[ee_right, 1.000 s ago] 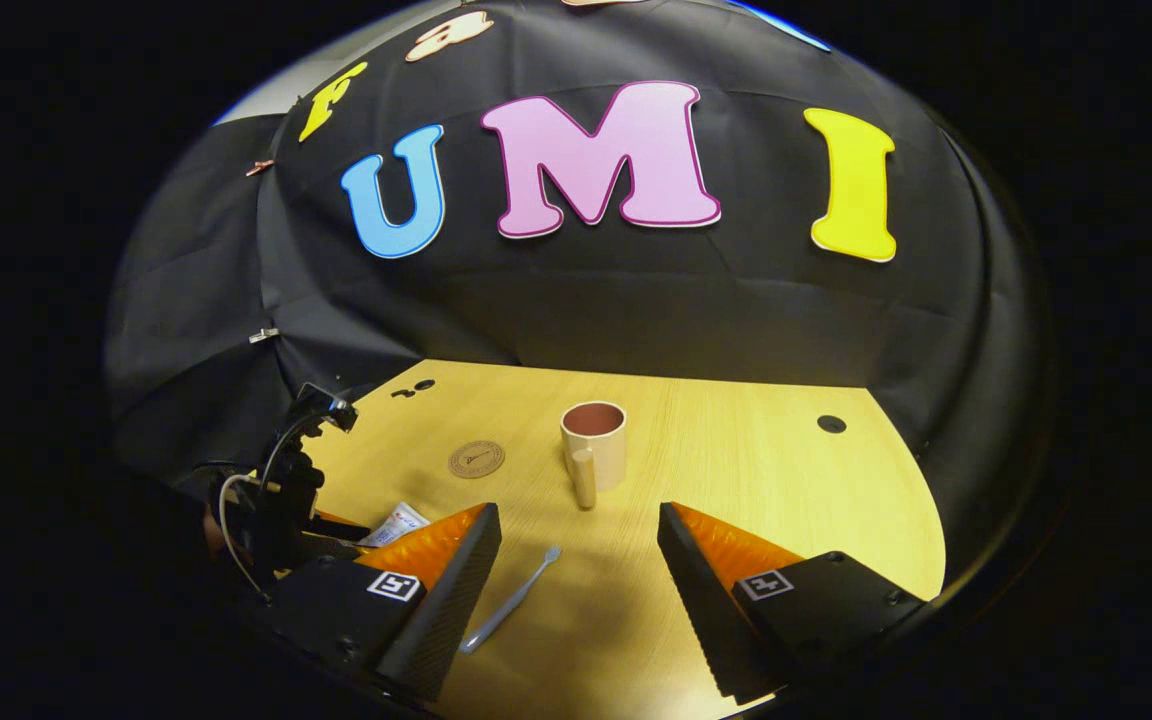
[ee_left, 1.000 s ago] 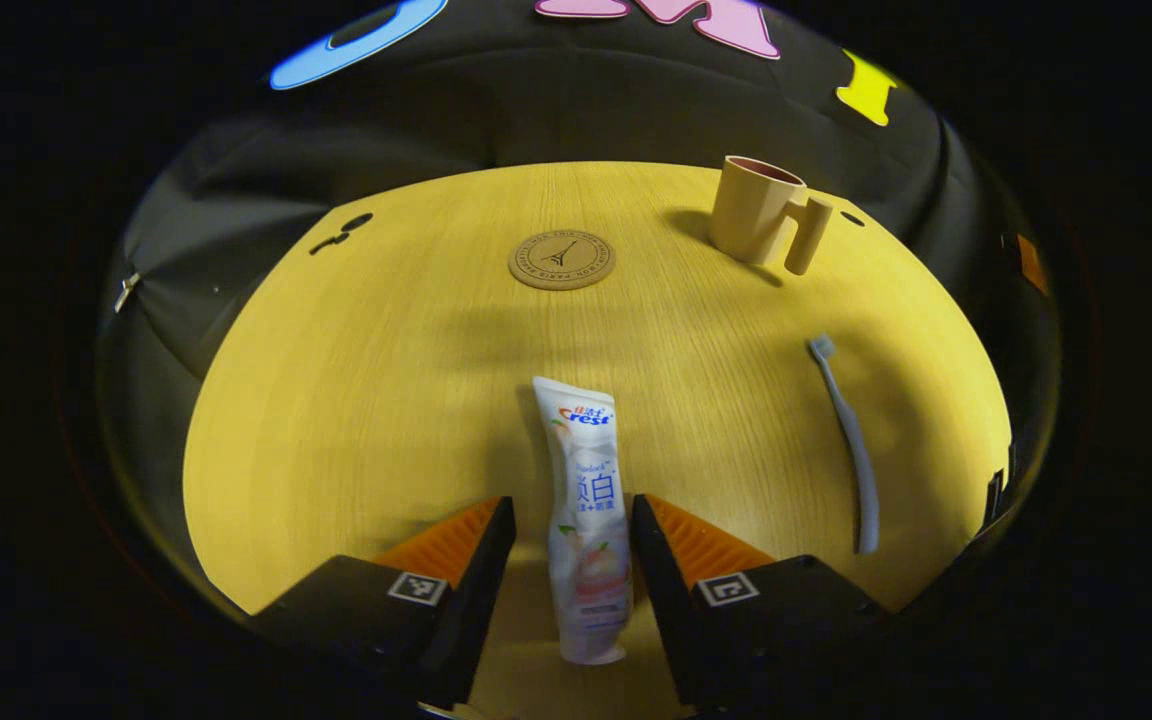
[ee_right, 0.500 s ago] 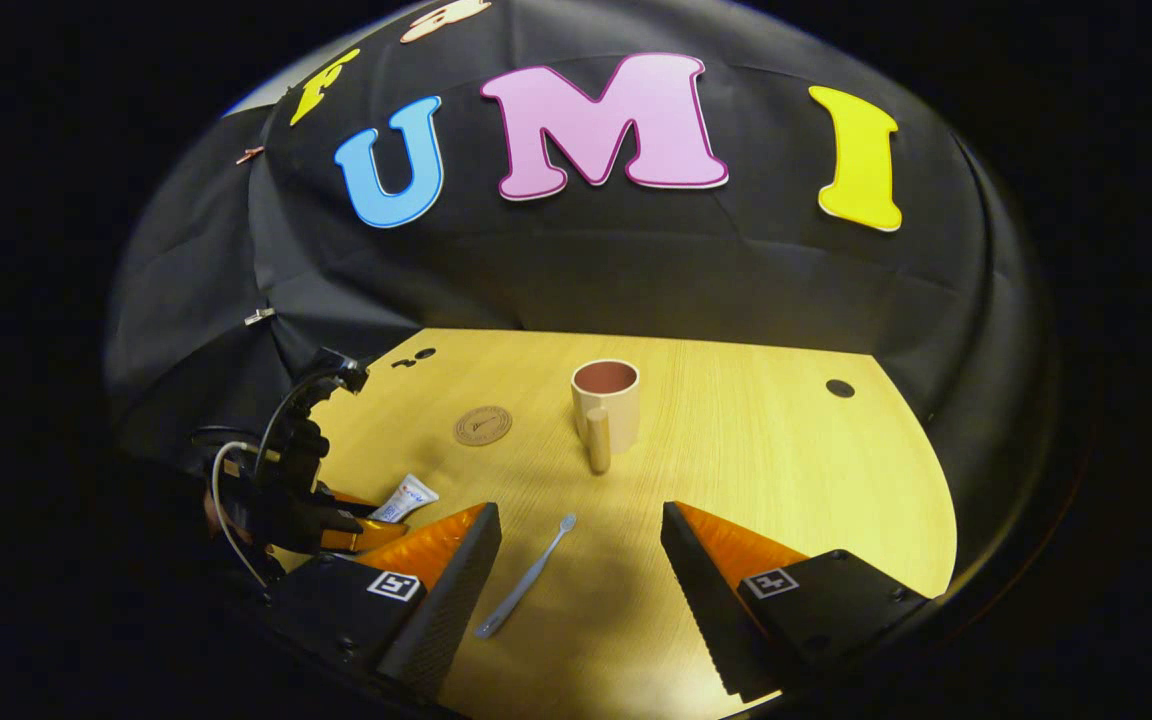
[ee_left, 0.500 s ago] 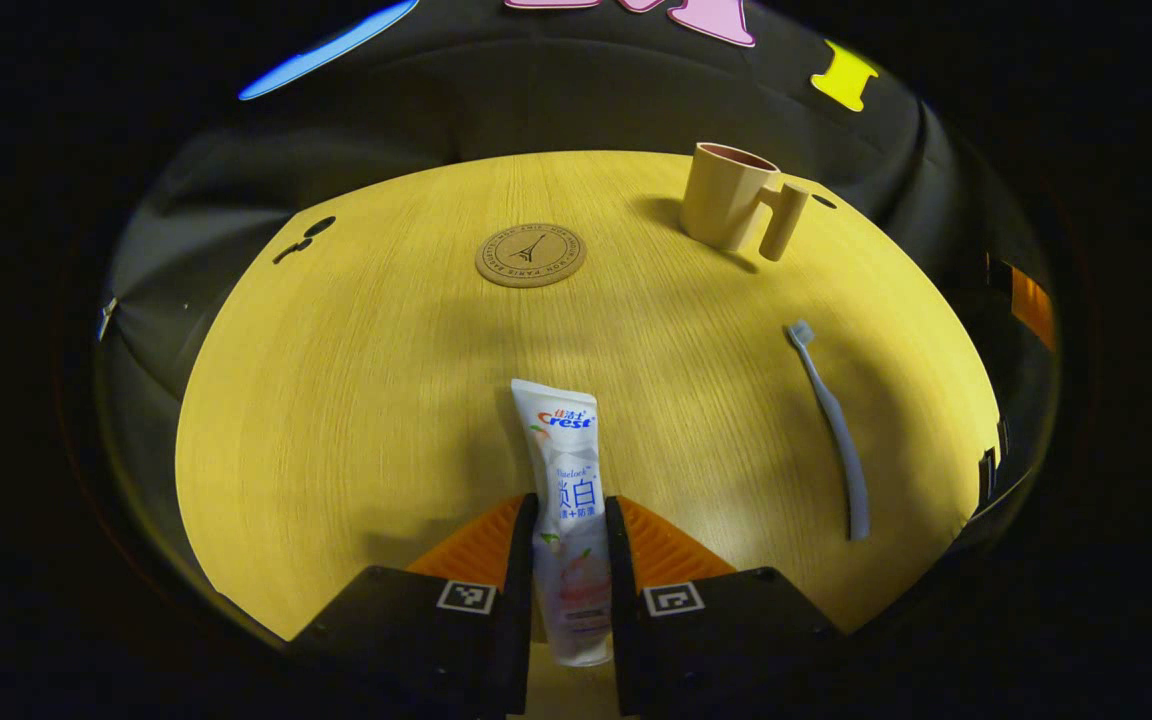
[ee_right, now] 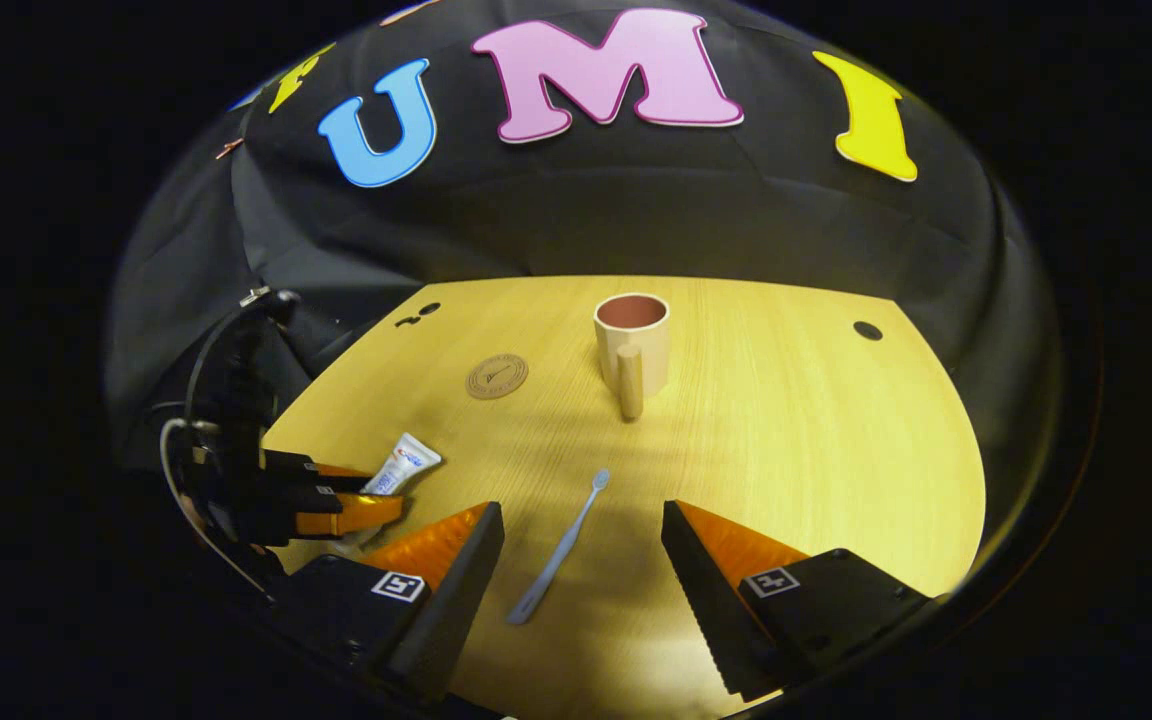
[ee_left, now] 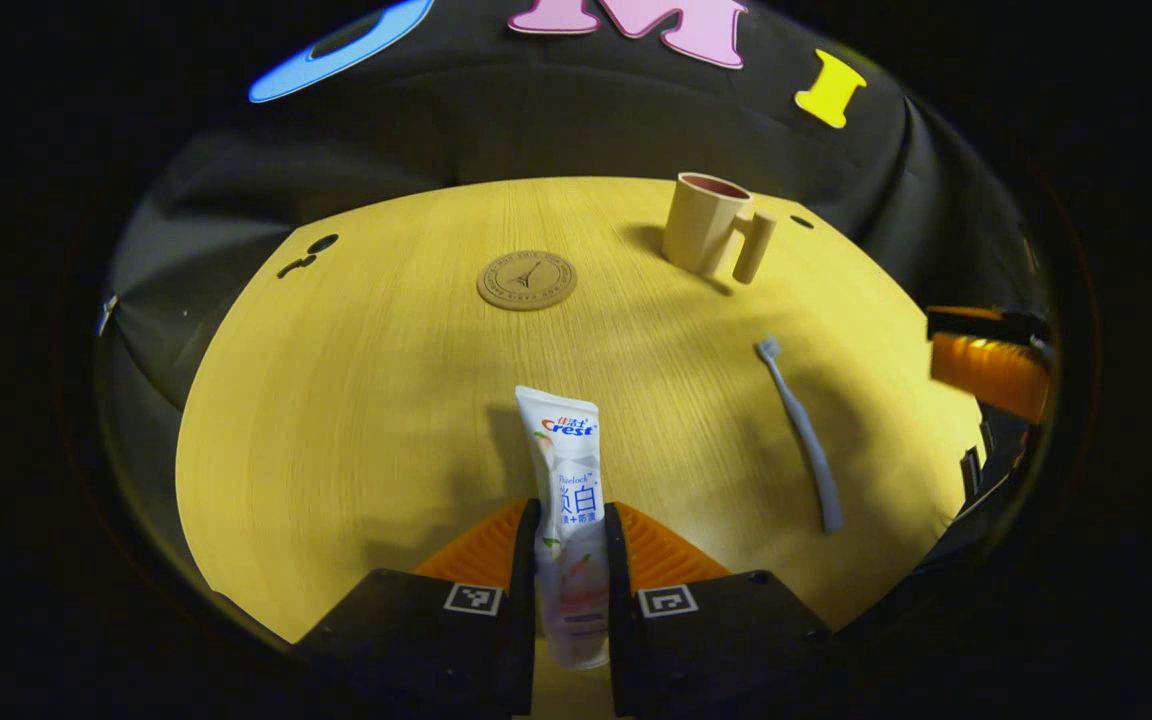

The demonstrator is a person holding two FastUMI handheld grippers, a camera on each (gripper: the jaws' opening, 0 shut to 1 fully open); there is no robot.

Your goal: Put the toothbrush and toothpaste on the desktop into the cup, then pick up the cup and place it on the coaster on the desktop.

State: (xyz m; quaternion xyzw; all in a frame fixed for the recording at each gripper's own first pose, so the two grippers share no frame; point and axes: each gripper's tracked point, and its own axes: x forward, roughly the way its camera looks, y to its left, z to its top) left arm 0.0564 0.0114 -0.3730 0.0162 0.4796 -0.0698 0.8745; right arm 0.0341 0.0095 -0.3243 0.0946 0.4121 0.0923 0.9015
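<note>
Soft white toothpaste (ee_left: pixel 569 500) tube sits pinched in the left gripper (ee_left: pixel 571 560), both fingers pressing its sides, at 6 o'clock on the wood-grain desk (ee_left: pixel 386 400). Slim toothbrush (ee_right: pixel 558 548) lies flat between the right gripper's (ee_right: pixel 584 560) spread fingers. Matte beige cup (ee_left: pixel 704 222) is at 1 o'clock, round cork coaster (ee_left: pixel 526 280) at 12.

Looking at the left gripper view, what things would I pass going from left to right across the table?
Coaster → toothpaste → cup → toothbrush → the other tool at the far right edge.

Pale wood-grain desktop (ee_left: pixel 356 400) — glossy plastic toothpaste tube (ee_left: pixel 564 470), matt cup (ee_left: pixel 701 225), cork-like coaster (ee_left: pixel 527 280)
</note>
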